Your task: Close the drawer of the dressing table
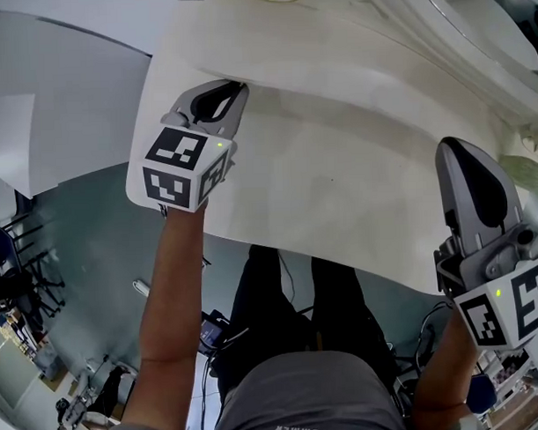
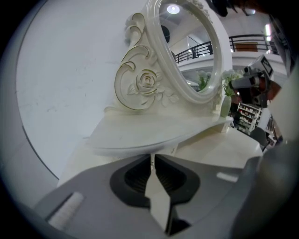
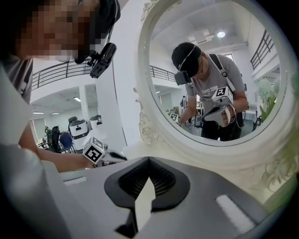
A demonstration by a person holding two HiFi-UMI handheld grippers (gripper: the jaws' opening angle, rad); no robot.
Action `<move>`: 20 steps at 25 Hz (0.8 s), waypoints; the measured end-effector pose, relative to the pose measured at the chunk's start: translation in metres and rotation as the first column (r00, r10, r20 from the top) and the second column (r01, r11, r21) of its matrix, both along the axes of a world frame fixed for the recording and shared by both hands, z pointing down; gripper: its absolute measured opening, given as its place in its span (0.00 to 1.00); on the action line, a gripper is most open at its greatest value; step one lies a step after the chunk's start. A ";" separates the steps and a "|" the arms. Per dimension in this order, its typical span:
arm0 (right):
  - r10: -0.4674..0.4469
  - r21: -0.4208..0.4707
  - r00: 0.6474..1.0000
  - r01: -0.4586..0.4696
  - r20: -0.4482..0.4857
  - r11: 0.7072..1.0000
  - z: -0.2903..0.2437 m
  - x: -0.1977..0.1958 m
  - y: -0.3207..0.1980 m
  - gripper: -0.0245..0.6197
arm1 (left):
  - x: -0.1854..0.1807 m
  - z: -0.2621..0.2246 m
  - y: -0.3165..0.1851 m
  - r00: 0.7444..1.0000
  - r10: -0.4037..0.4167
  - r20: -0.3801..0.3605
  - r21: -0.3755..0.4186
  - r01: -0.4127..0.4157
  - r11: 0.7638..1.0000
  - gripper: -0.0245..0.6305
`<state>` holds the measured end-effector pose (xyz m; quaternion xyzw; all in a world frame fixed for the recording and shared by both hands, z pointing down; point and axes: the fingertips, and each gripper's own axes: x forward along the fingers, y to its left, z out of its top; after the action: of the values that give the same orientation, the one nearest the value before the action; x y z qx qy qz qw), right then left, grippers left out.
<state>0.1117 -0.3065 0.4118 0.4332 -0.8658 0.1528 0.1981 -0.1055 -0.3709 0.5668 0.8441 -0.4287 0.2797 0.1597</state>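
Site type: large open-plan hall; a lab or workspace, not a home.
Indicators: railed upper gallery (image 3: 51, 77); office chairs (image 3: 64, 140) on bare floor (image 1: 94, 242); stocked shelving (image 2: 246, 115); plain white wall (image 2: 70, 70) behind the dressing table (image 1: 338, 181).

Bright even light; fisheye edges, dark corners.

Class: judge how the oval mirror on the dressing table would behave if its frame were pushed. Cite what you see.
The mirror is probably fragile: its glass pane reflects the room. Its carved frame looks thick and rigid, so it likely would not flex. Standing tall above the small shelf, it might rock under a hard push.
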 end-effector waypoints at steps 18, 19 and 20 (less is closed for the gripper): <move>0.022 0.136 1.000 -0.024 0.010 0.990 -0.099 0.004 0.027 0.04 | 0.010 -0.115 0.029 0.997 0.081 0.009 0.115 -0.081 0.990 0.07; 0.024 0.144 1.000 -0.025 0.010 0.989 -0.105 0.004 0.028 0.04 | 0.011 -0.125 0.030 0.996 0.087 0.010 0.132 -0.088 0.987 0.06; 0.026 0.153 1.000 -0.027 0.010 0.988 -0.111 0.004 0.030 0.04 | 0.013 -0.136 0.032 0.996 0.094 0.010 0.150 -0.095 0.984 0.06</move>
<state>0.1161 -0.2764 0.3008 0.4580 -0.8700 0.0900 0.1588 -0.0930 -0.3385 0.4306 0.8726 -0.4083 0.2552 0.0817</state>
